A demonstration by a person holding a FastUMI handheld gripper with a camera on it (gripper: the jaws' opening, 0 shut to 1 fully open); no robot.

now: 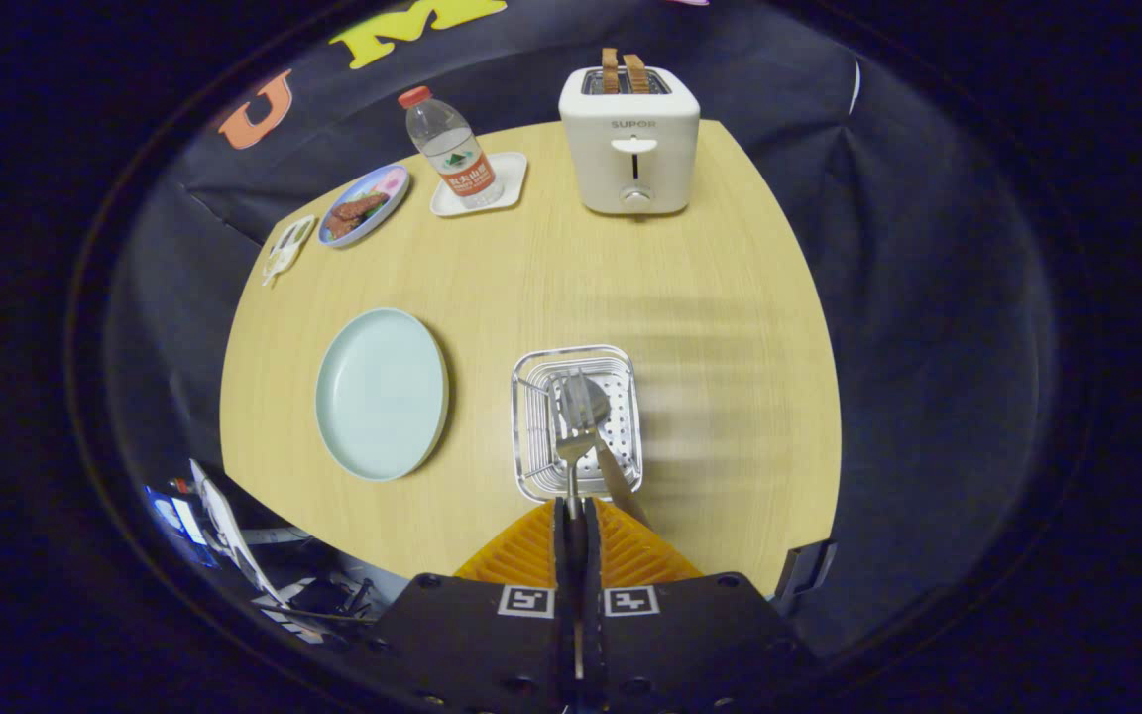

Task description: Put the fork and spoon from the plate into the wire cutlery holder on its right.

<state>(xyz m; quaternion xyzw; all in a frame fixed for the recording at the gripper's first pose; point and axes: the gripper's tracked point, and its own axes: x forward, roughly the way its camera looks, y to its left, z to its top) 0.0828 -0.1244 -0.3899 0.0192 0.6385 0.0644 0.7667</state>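
The gripper (pixel 576 508) hangs over the near edge of a light wooden table (pixel 710 297), its two fingers pressed together on the handle of a fork (pixel 573 448), which points ahead with its tines over the wire cutlery holder (pixel 531 436). A spoon (pixel 588 399) already lies inside that holder, its bowl toward the far side and its handle slanting back toward the fingers, just right of the fork. To the left of the holder, well apart from it, sits the pale blue plate (pixel 383 394). At the far side of the table a white toaster (pixel 629 141) marked "SUPOR" on its front carries two slices of toast (pixel 624 71) in its slots. Left of it a clear water bottle (pixel 451 149) with a red cap stands on a small white tray (pixel 513 174); its label is too small to read. Further left rests a patterned dish (pixel 365 204) of food, and beyond it a small white object (pixel 285 248) at the table's edge
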